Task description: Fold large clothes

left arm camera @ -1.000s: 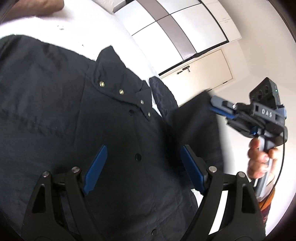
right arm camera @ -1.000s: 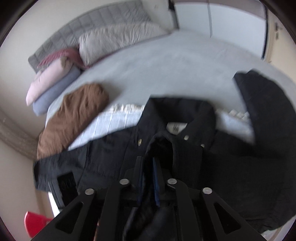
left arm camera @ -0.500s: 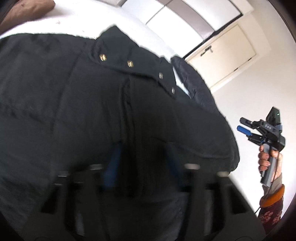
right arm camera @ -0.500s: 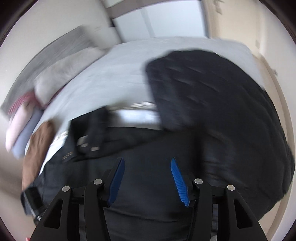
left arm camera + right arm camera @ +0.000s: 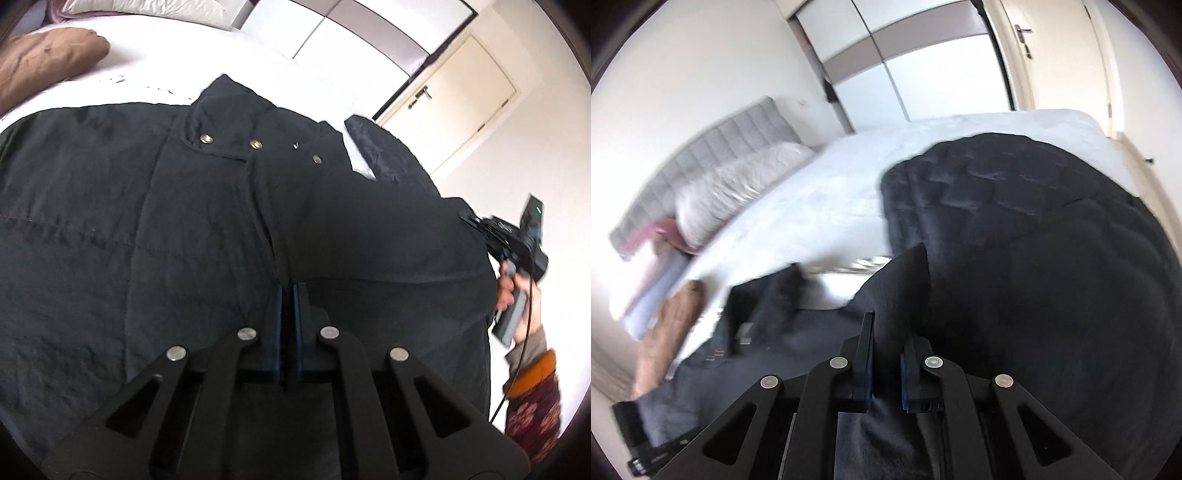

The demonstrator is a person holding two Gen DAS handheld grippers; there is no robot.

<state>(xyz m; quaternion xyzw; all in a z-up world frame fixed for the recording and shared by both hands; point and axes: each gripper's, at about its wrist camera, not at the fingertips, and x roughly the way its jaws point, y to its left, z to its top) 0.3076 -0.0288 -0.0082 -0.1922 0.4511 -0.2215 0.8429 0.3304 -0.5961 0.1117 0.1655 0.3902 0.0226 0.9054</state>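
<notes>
A large black jacket (image 5: pixel 184 229) with brass snaps lies spread on a white bed (image 5: pixel 229 62). My left gripper (image 5: pixel 288 291) is shut on the jacket's front placket fold near the middle. My right gripper (image 5: pixel 886 332) is shut on a raised fold of the black jacket (image 5: pixel 1052 258); it also shows at the jacket's right edge in the left wrist view (image 5: pixel 509 240), held by a hand. The quilted lining of the jacket fills the right side of the right wrist view.
A brown folded garment (image 5: pixel 44 59) lies at the bed's far left, also in the right wrist view (image 5: pixel 672 332). Pillows (image 5: pixel 731 192) and a grey headboard (image 5: pixel 701 158) stand at the bed's head. A wardrobe (image 5: pixel 923 66) and door (image 5: pixel 454 96) are beyond.
Both grippers were open half a second ago and have closed on jacket fabric. The right gripper released its earlier hold, moved to the jacket's right side and gripped again.
</notes>
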